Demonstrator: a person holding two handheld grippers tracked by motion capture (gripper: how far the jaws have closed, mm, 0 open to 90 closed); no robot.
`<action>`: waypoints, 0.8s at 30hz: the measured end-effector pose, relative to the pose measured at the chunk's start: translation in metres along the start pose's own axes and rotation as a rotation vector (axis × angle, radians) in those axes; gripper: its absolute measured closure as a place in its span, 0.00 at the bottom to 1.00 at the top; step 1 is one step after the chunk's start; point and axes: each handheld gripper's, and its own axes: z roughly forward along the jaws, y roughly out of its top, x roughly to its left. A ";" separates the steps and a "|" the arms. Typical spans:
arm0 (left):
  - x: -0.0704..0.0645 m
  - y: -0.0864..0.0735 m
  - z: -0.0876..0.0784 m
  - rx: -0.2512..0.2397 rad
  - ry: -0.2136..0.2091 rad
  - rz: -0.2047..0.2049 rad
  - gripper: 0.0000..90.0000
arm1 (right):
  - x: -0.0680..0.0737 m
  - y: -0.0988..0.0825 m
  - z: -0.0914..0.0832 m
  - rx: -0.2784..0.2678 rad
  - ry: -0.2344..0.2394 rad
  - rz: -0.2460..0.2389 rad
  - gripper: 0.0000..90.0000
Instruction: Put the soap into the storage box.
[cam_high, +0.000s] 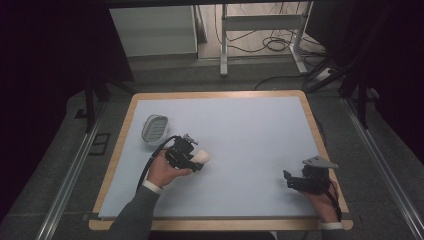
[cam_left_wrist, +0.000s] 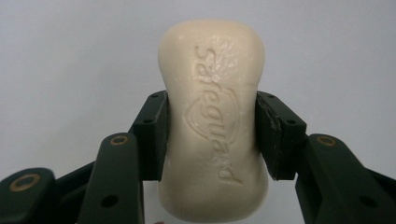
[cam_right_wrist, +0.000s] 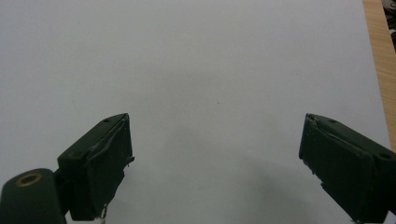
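A cream bar of soap (cam_left_wrist: 212, 121) with a raised brand name sits between the two black jaws of my left gripper (cam_left_wrist: 211, 135), which is shut on its narrow waist. In the high view the left gripper (cam_high: 196, 161) holds the soap (cam_high: 202, 158) just above the pale blue mat, to the lower right of a grey oval soap dish (cam_high: 154, 129). My right gripper (cam_high: 289, 181) rests near the front right of the mat, pointing left. Its jaws (cam_right_wrist: 217, 168) stand wide apart with bare mat between them.
The pale blue mat (cam_high: 240, 135) lies on a wooden table (cam_high: 116, 150) whose edge frames it. A strip of that wooden edge (cam_right_wrist: 379, 51) runs down the right side of the right gripper view. Table legs and cables stand on the floor beyond the far edge.
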 end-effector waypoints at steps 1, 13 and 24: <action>0.002 -0.001 -0.001 0.000 0.003 -0.005 0.55 | 0.000 0.000 0.000 -0.001 0.000 0.001 0.11; 0.022 -0.006 -0.015 -0.016 0.023 -0.049 0.55 | 0.001 0.000 0.000 0.001 -0.001 -0.001 0.11; 0.048 -0.011 -0.027 -0.025 0.034 -0.104 0.55 | 0.000 0.000 0.001 0.001 -0.002 -0.002 0.11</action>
